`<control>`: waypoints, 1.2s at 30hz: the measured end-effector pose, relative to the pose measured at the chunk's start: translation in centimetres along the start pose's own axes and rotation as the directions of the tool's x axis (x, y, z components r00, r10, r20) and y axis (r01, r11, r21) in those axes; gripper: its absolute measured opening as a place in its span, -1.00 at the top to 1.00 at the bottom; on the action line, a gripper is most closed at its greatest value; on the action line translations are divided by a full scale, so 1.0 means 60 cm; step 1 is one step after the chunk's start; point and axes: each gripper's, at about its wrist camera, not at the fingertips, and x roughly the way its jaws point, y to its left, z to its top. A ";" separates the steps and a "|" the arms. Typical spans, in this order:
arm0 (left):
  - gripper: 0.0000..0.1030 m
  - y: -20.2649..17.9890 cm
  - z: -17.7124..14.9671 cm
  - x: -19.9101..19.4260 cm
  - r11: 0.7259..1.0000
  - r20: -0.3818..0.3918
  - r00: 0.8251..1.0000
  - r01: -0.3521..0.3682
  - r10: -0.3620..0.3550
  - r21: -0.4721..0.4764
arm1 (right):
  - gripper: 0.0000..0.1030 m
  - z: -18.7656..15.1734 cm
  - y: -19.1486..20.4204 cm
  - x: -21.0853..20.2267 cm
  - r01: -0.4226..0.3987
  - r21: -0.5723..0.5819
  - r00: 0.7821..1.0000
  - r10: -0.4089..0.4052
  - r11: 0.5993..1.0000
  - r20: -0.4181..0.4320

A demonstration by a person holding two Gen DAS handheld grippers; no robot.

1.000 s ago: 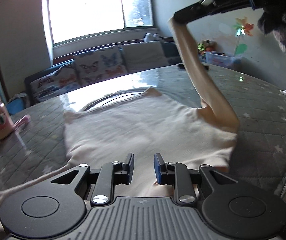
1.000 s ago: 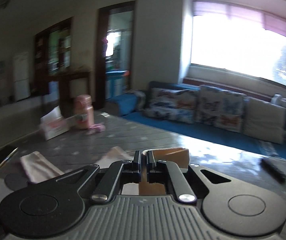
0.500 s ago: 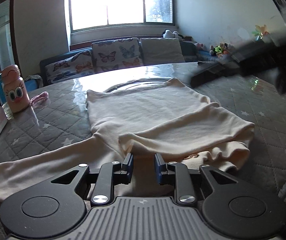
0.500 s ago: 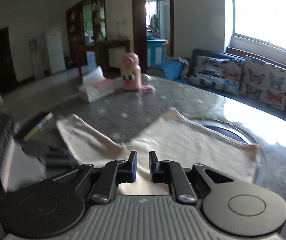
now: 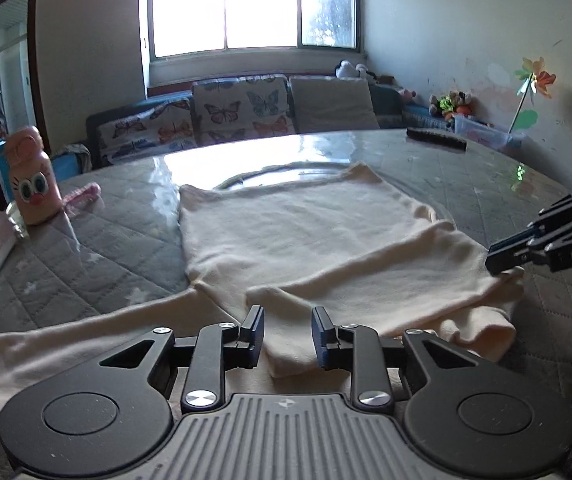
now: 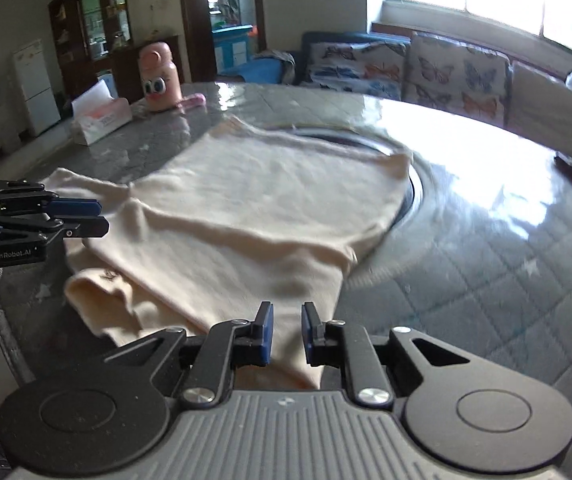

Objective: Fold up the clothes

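- Right tongs (image 6: 287, 330) are easing apart right now, cream cloth lying under the gap, pads not pressing it.
- Left tongs (image 5: 287, 336) sit partly open over the near edge, gripping nothing.
- Cream top (image 5: 293, 232) lies flat on the bench (image 5: 106, 240), hem toward the window.
- One sleeve (image 5: 385, 276) is folded across the body, its cuff ending just ahead of the left tongs.
- Other sleeve (image 5: 66, 344) is stretched out toward the bench edge, unfolded.
- My read: early going, with that sleeve and the body folds left to do.
- Further out: a pink bottle (image 5: 32, 178) and a tissue box (image 6: 100, 118), well clear of the top.
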 end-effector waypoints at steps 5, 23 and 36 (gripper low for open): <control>0.92 -0.001 -0.005 0.013 0.999 -0.026 0.999 -0.033 0.034 0.011 | 0.64 0.001 -0.001 0.002 0.008 -0.031 1.000 -0.008 0.999 0.001; 0.93 0.025 0.010 -0.013 0.995 0.003 0.996 -0.086 0.086 -0.047 | 0.61 0.056 0.002 0.067 0.047 -0.059 0.997 -0.043 0.997 0.066; 0.89 0.003 0.030 0.067 0.999 -0.030 0.999 -0.020 0.020 -0.029 | 0.46 0.063 0.028 0.089 0.011 -0.066 0.998 -0.007 0.998 0.057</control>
